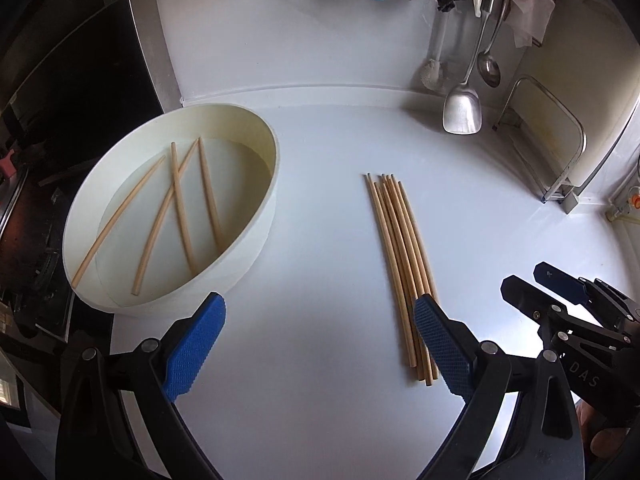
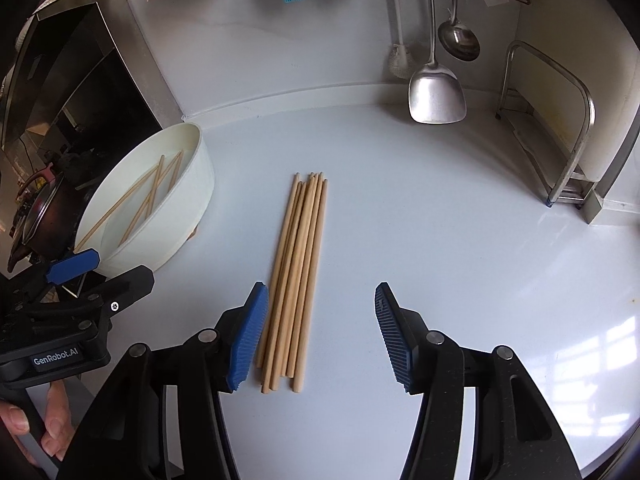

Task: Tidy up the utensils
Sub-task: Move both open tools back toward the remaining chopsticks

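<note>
Several wooden chopsticks (image 1: pixel 400 264) lie in a tidy bundle on the white counter; the bundle also shows in the right wrist view (image 2: pixel 298 268). A round white basin (image 1: pixel 256 236) at the left holds several loose chopsticks (image 1: pixel 180 208); the basin also shows in the right wrist view (image 2: pixel 192 192). My left gripper (image 1: pixel 320 344) is open and empty, its right finger beside the bundle's near end. My right gripper (image 2: pixel 322 336) is open and empty, with the bundle's near end between its fingers, close to the left finger. Each gripper shows in the other's view: the right one (image 1: pixel 560 292) and the left one (image 2: pixel 92 276).
A metal spatula (image 2: pixel 436 92), a ladle (image 2: pixel 458 42) and a white brush (image 2: pixel 400 60) hang on the back wall under cloths. A steel rack (image 2: pixel 568 152) stands at the right. A dark appliance (image 2: pixel 72 92) and a pan (image 2: pixel 40 216) sit left of the basin.
</note>
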A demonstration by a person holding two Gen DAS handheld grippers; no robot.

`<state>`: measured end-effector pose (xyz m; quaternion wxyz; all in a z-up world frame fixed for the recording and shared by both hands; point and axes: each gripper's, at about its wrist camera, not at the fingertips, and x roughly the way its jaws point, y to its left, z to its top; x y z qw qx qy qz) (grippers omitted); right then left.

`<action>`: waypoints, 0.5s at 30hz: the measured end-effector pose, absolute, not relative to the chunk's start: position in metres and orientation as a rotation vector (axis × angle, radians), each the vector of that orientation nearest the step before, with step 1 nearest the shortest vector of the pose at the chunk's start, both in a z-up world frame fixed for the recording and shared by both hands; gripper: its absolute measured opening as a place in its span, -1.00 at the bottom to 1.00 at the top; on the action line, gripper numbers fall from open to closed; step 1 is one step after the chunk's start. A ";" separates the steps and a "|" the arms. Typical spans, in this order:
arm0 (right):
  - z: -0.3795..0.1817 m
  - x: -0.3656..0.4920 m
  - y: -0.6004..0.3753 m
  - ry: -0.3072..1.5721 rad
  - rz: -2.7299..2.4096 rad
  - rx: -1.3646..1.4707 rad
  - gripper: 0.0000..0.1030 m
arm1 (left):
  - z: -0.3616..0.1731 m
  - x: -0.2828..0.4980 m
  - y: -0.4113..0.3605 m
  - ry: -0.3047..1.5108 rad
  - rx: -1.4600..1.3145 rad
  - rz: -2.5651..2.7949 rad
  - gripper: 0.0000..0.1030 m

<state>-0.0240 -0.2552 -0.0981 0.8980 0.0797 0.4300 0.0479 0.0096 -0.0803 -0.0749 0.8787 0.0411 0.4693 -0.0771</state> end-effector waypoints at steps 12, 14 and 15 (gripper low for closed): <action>-0.153 -0.002 -0.255 0.862 0.088 0.119 0.04 | -0.114 0.006 -0.093 0.854 0.096 -0.082 0.86; -0.159 0.000 -0.252 0.845 0.087 0.102 0.04 | -0.120 0.004 -0.094 0.826 0.105 -0.092 0.86; -0.163 0.002 -0.251 0.842 0.086 0.096 0.05 | -0.123 0.003 -0.093 0.820 0.103 -0.098 0.86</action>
